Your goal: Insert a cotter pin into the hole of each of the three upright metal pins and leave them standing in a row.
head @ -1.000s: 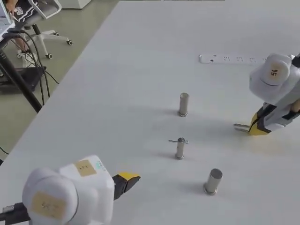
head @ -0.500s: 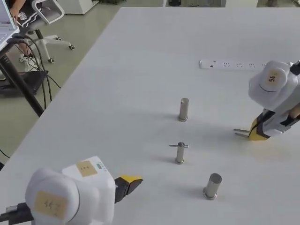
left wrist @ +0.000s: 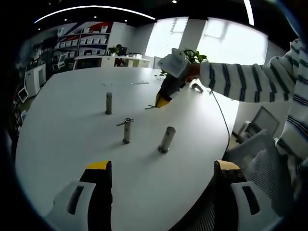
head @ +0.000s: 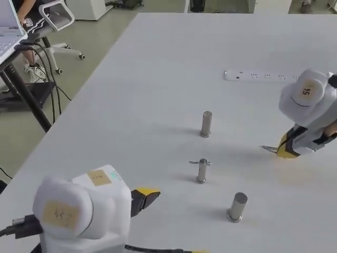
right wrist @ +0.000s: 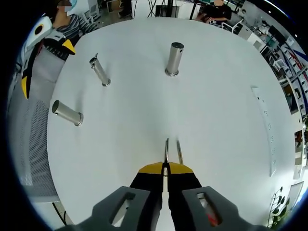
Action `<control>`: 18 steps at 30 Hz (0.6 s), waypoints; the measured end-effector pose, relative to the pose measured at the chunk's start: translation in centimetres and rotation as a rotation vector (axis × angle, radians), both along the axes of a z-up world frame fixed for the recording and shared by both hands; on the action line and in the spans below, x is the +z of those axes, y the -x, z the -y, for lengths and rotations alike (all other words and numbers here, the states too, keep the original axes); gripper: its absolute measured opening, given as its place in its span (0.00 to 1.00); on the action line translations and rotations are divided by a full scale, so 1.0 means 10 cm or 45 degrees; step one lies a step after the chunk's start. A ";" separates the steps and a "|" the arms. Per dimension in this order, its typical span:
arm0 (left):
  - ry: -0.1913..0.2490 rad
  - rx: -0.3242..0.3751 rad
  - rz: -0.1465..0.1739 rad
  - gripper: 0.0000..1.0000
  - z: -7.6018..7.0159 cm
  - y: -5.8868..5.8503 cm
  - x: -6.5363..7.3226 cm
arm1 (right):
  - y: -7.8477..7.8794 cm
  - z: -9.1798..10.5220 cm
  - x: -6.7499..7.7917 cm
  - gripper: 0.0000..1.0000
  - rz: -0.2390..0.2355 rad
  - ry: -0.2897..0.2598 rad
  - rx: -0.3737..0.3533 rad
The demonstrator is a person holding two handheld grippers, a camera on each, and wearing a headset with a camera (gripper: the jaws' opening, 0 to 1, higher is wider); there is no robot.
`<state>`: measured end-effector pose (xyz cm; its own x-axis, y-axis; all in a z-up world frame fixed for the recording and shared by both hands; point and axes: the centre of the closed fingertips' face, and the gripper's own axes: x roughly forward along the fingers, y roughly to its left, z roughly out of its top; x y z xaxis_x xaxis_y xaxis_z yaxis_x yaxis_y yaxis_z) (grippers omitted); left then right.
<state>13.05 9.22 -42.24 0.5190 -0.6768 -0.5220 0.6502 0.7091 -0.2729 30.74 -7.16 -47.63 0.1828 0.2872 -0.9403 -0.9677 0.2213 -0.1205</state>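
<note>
Three metal pins stand upright on the white table: the far pin (head: 206,124), the middle pin (head: 201,170) with a cotter pin through its top, and the near pin (head: 237,206). My right gripper (head: 284,151) is at the right, shut on a thin cotter pin (head: 269,149) that sticks out toward the pins, just above the table. In the right gripper view the cotter pin (right wrist: 166,151) projects from the shut jaws, with the far pin (right wrist: 173,58) ahead. My left gripper (head: 168,224) stands open at the near left, its jaws wide apart in the left gripper view, with nothing between them (left wrist: 162,185).
A white power strip (head: 258,77) lies on the table's far right. Office chairs and a dark stand with cables (head: 31,95) are off the table's left edge. A person's striped sleeve (left wrist: 245,79) reaches in behind the right gripper.
The head camera has shifted a little. The right gripper stays shut on the cotter pin and has barely moved; the pin now looks slightly raised off the table. The left gripper stays open.
</note>
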 end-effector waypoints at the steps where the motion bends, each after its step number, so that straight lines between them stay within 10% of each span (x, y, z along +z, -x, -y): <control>1: -0.002 -0.001 0.005 0.86 0.00 -0.01 0.01 | 0.01 0.00 0.05 0.00 0.014 -0.020 -0.023; 18: -0.003 -0.040 0.043 0.80 0.01 -0.12 0.17 | 0.38 -0.05 0.55 0.00 0.210 -0.224 -0.015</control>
<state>14.26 9.16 -40.50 0.5147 -0.6919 -0.5063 0.6811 0.6886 -0.2487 26.98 -6.66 -42.12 0.3344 0.4410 -0.8329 -0.9352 0.2644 -0.2354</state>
